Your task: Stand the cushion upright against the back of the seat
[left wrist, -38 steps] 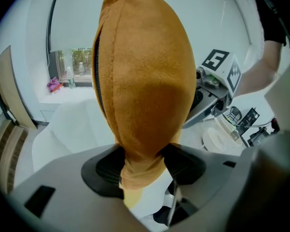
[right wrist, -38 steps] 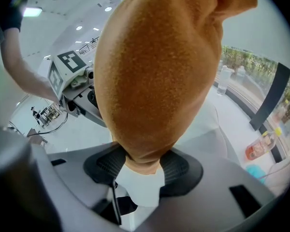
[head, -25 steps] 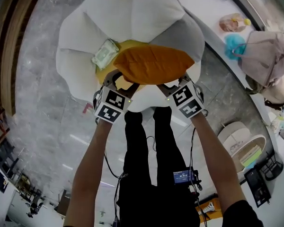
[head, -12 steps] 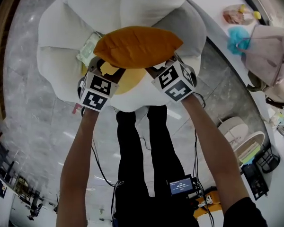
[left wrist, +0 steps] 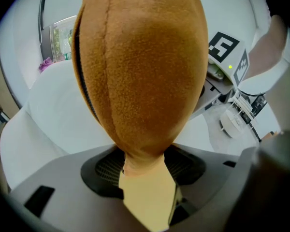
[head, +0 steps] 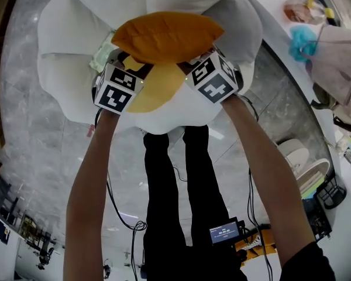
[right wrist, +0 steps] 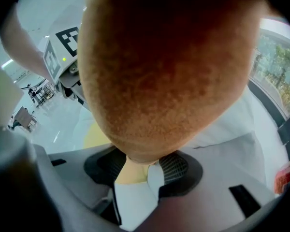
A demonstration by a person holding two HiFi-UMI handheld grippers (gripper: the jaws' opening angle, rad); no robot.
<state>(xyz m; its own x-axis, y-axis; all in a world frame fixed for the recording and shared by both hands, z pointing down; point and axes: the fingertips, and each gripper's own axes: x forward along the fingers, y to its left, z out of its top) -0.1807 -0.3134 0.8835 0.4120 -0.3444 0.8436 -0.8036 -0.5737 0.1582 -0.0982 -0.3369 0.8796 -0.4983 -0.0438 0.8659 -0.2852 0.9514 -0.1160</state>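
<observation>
"How many cushions, and where?"

"One orange cushion (head: 167,35), straight ahead of both sets of jaws, over the single white seat (head: 76,34). My left gripper (left wrist: 145,170) pinches one corner and my right gripper (right wrist: 135,167) clamps the other."

"Anything else?"

"One packet (head: 100,57), just left of my left gripper."

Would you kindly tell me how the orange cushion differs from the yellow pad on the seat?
The orange cushion is darker and plump; the yellow pad is paler and looks flatter. The orange cushion is held up, pinched by the left gripper and right gripper; the yellow pad lies on the white chair. Both are soft, plain-coloured.
</observation>
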